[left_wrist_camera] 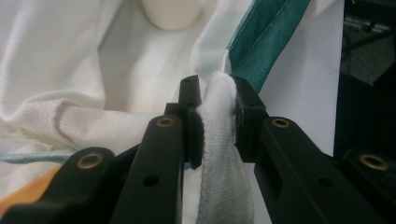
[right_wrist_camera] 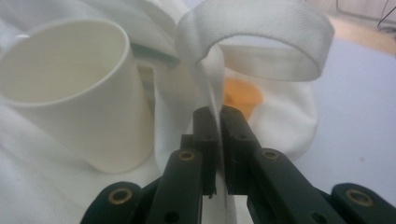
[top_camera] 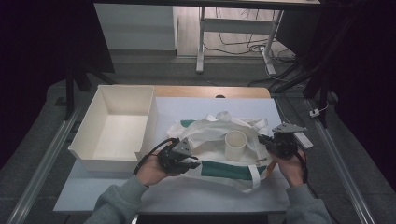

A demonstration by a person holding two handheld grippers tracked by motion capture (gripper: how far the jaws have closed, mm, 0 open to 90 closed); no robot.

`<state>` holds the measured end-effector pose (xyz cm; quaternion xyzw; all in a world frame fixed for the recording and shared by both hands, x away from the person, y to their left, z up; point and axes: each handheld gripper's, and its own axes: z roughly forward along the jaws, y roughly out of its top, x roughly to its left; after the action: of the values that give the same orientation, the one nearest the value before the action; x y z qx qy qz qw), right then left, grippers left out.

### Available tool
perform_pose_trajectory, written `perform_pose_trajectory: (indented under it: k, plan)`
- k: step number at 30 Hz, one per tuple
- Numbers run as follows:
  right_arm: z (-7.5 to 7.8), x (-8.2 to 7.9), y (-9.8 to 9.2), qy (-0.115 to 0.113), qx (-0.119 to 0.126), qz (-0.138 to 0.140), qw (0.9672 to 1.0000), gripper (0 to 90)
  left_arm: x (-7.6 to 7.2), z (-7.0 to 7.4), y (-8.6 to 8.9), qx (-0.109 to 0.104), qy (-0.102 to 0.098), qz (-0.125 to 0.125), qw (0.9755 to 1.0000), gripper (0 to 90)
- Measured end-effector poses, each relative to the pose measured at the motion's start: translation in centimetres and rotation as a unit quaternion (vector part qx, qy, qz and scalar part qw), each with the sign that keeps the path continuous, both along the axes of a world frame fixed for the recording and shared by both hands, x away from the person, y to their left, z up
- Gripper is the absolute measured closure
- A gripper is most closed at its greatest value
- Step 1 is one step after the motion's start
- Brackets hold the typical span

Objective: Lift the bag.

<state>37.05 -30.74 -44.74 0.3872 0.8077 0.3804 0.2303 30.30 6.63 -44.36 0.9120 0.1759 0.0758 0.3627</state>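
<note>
Scene: I stand at the near edge of a pale table (top_camera: 187, 105), a gripper in each hand, working on a white cloth bag (top_camera: 205, 133) with green panels that lies crumpled at the table's middle
Left gripper: my left gripper (top_camera: 184, 161) sits at the bag's near-left edge; in the left gripper view (left_wrist_camera: 219, 116) its jaws are clamped on a thick bunched fold of white fabric (left_wrist_camera: 222, 154), just beside the green trim (left_wrist_camera: 261, 37)
Right gripper: my right gripper (top_camera: 268, 142) is at the bag's right edge; in the right gripper view (right_wrist_camera: 219, 126) its jaws are pressed together on a thin white edge of the bag, right under a looped white handle strap (right_wrist_camera: 261, 28)
Cup: a cream paper cup (top_camera: 235, 144) stands upright on the bag between my two grippers; in the right gripper view it (right_wrist_camera: 79, 93) is just to the left of the jaws
Orange patch: a small orange patch (right_wrist_camera: 240, 95) shows on the bag beyond the right jaws
Box: an open white box (top_camera: 119, 126) rests on the table's left side, just beside the bag
Hands: my left hand (top_camera: 152, 170) and right hand (top_camera: 292, 168) come in from the near edge in grey sleeves
</note>
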Motion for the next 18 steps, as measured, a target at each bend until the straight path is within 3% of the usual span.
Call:
perform_pose_trajectory:
  k: [6,10,18]
  plan:
    - [2.1,-1.1,0.2,-0.035,0.02,0.004,0.9992,85.1,-0.3,1.8,1.4,-0.026,-0.03,0.021,0.999,76.5]
    - [3.3,-1.8,0.4,-0.057,0.03,0.004,0.9979,85.1,-0.4,2.8,2.5,-0.045,-0.048,0.038,0.9971,76.4]
    - [4.7,-2.7,0.2,-0.091,0.049,-0.001,0.9947,85.1,-0.7,4.1,3.6,-0.07,-0.068,0.055,0.9938,76.3]
